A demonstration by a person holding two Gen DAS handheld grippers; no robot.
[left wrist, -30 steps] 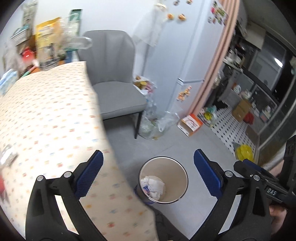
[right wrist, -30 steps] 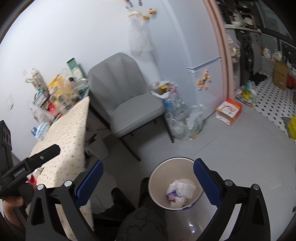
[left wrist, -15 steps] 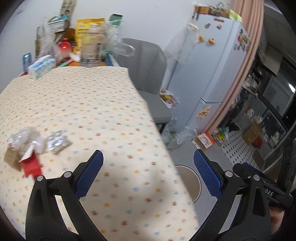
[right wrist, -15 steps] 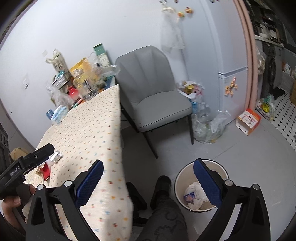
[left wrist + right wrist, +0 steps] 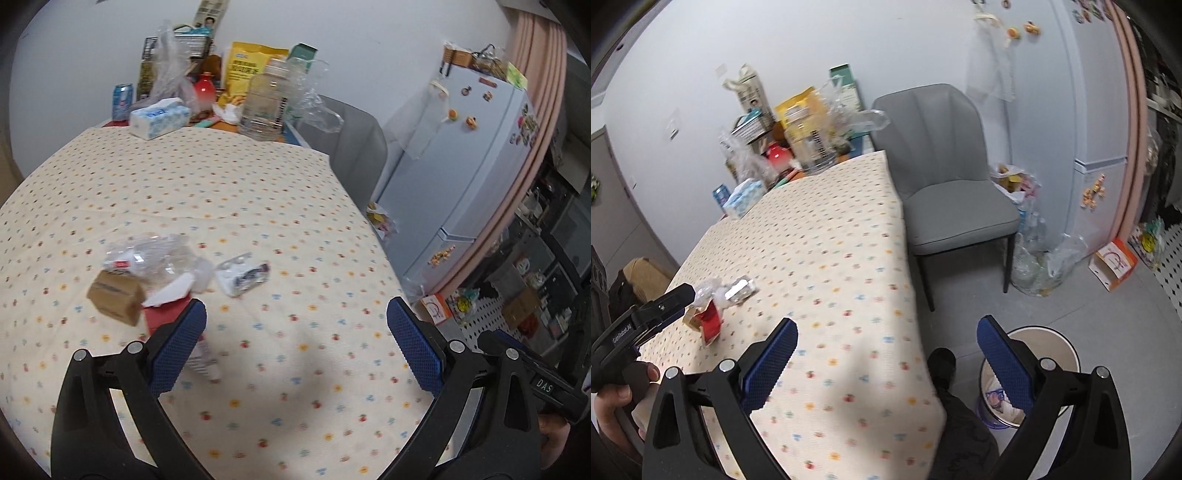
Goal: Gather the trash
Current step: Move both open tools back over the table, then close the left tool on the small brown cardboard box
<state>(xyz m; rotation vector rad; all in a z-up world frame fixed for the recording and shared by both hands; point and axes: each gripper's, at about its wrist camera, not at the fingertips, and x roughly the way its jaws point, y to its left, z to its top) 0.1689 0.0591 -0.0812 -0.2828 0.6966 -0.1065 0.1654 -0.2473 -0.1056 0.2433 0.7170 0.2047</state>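
Two hand-held grippers, left [image 5: 295, 343] and right [image 5: 886, 360], spread empty above four trash pieces [image 5: 177, 273].

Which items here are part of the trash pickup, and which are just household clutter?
Belongs to the job:
- brown carton
- red wrapper
- clear plastic wrap
- foil packet
- bin
- left gripper, right gripper, both open and empty

Just lying about:
- tissue pack
- water bottle
- grey chair
- fridge
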